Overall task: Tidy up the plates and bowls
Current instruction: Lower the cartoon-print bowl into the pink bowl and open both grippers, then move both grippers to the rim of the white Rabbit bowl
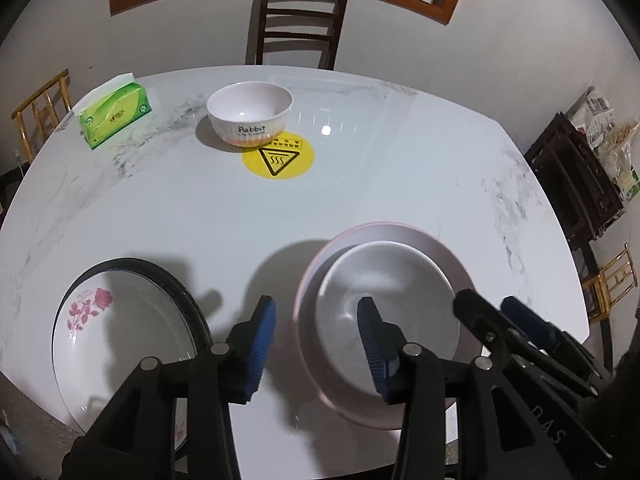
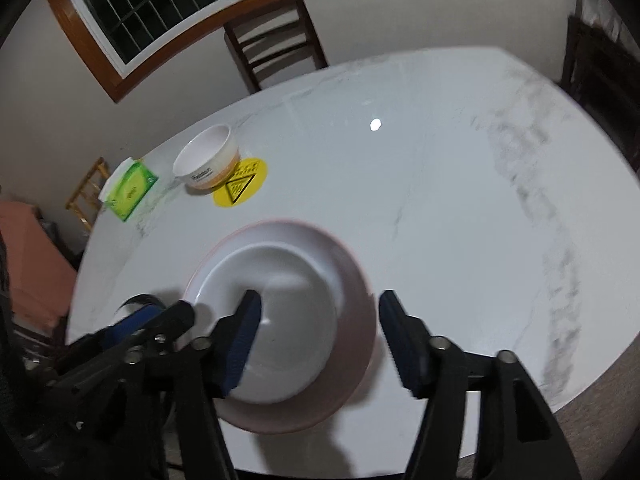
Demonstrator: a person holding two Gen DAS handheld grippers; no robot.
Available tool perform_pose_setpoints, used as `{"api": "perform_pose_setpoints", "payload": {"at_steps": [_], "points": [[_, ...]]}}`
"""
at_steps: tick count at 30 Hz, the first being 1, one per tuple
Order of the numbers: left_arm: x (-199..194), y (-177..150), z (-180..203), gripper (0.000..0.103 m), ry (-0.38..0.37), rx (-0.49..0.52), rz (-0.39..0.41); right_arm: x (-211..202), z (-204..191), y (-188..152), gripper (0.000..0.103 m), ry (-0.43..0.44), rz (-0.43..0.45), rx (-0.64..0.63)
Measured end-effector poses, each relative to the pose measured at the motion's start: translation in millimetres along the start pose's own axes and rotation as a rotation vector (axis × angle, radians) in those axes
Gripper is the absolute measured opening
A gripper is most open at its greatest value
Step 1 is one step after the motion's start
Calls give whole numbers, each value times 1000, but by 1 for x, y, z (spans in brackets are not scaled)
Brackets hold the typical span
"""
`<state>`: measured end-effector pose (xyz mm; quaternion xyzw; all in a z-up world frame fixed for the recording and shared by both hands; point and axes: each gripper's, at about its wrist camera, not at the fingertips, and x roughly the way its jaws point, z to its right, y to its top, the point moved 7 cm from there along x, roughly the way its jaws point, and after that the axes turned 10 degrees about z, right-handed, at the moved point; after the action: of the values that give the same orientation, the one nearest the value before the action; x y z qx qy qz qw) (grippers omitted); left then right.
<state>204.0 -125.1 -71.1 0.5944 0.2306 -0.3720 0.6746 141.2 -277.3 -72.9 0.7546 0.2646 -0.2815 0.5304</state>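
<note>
A pink-rimmed plate (image 1: 450, 258) (image 2: 356, 276) lies near the table's front edge, with a white shallow dish (image 1: 400, 280) (image 2: 296, 288) resting in it. My left gripper (image 1: 318, 340) is open, straddling the plate's left rim without pressing on it. My right gripper (image 2: 322, 340) is open too, straddling the right rim: one pad hangs over the dish, the other outside the plate. A white "Rabbit" bowl (image 1: 250, 114) (image 2: 206, 160) stands at the far side. To the left, a rose-patterned plate (image 1: 120, 340) sits on a black-rimmed one.
On the marble table (image 1: 360, 184), a green tissue box (image 1: 116, 114) sits far left and a yellow warning sticker (image 1: 279, 156) lies beside the bowl. A dark chair (image 1: 298, 24) stands behind the table. Dark furniture (image 1: 576, 184) lines the right wall.
</note>
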Motion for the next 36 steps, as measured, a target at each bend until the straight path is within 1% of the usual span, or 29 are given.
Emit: {"api": "perform_pose_setpoints", "payload": {"at_steps": [3,5,9,11,13,18,21,30,36], "points": [[-2,2,-5,44,5,-7,7,-4,-4,4,64,-26,29,-44],[-2,3,-9,44,10,-13,8,-5,-7,5,65,-27,30,-54],[-6,6,-13,44,-5,-29,20,-3,-12,3,66,-30,21,-72],[-7,8,-15,44,-8,-31,30,-3,-15,3,67,-32,19,-83],[-6,11,-19,45,-5,-39,35,-3,-16,3,71,-35,19,-94],[-2,15,-32,46,19,-50,37,-2,-22,7,76,-43,25,-119],[2,16,-40,57,34,-52,35,0,-27,9,78,-51,23,-140],[16,27,-67,57,79,-73,22,15,-46,15,82,-53,11,-204],[28,42,-92,57,109,-107,14,31,-64,25,82,-28,-1,-243]]}}
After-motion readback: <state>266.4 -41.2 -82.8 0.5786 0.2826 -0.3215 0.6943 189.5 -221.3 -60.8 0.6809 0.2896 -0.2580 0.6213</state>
